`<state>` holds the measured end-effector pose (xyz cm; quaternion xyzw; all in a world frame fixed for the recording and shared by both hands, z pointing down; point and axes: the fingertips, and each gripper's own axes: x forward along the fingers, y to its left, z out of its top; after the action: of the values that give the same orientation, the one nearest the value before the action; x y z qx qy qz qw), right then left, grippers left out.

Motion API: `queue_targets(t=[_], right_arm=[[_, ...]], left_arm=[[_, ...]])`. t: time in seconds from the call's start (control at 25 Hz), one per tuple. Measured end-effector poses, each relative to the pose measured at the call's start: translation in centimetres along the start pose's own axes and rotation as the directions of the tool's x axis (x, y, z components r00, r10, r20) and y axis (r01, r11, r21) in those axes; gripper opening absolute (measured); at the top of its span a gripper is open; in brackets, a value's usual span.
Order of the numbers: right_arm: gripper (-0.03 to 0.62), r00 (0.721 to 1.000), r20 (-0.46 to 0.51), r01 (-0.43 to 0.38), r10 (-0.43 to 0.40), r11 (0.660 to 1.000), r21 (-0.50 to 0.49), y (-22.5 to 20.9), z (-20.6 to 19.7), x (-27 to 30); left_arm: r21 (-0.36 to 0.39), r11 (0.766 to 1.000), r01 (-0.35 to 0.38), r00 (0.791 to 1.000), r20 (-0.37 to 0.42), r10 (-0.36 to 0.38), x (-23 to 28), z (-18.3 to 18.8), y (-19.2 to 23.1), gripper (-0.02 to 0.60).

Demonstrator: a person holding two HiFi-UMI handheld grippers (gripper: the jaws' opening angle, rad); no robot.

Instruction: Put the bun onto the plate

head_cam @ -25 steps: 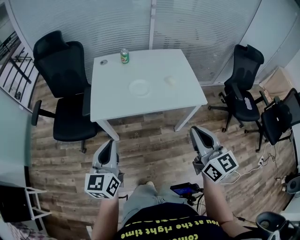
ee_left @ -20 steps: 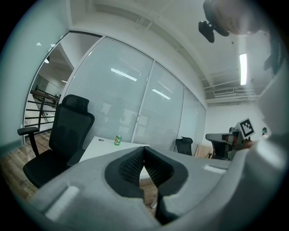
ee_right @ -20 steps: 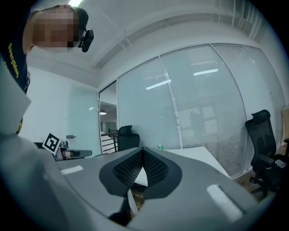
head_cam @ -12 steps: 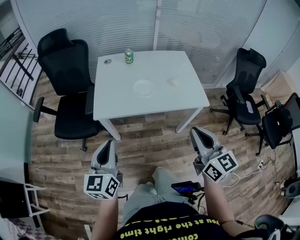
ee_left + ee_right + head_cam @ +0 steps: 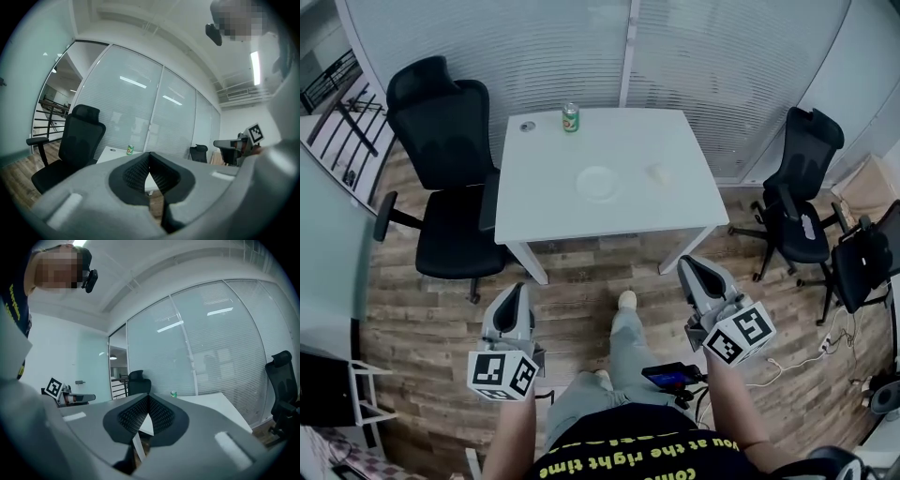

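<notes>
Yellow print on the person's black shirt (image 5: 623, 442) reads in part "at the night time"; the rest is cut off. The label on the can (image 5: 571, 117) is too small to read.

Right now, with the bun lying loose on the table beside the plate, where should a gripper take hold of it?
Probably across its middle, from above. The bun is a small, low, rounded lump lying free on the table, right of the plate. The right gripper, now shut, is on its side.
</notes>
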<state>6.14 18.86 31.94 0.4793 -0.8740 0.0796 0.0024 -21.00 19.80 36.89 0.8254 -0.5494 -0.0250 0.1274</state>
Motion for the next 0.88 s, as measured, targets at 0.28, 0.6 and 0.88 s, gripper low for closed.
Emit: queue_targets(t=[0.28,0.6,0.88], right_arm=[[0.006,0.999,0.011,-0.037,0.037,0.999,0.008,-1.8,0.0,2.5],[0.006,0.998,0.01,-0.068,0.068,0.998,0.013,-4.6,0.6,5.5],[0.006,0.998,0.015,-0.067,0.067,0.997,0.03,-7.3,0.4,7.6]], left_arm=[[-0.001,0.999,-0.035,0.999,0.01,0.035,2.0,0.1,0.3,0.001],[0.002,0.998,-0.059,0.998,0.02,0.059,5.4,0.8,0.7,0.001],[0.008,0.999,-0.045,0.999,0.013,0.044,9.8,0.8,0.3,0.0]])
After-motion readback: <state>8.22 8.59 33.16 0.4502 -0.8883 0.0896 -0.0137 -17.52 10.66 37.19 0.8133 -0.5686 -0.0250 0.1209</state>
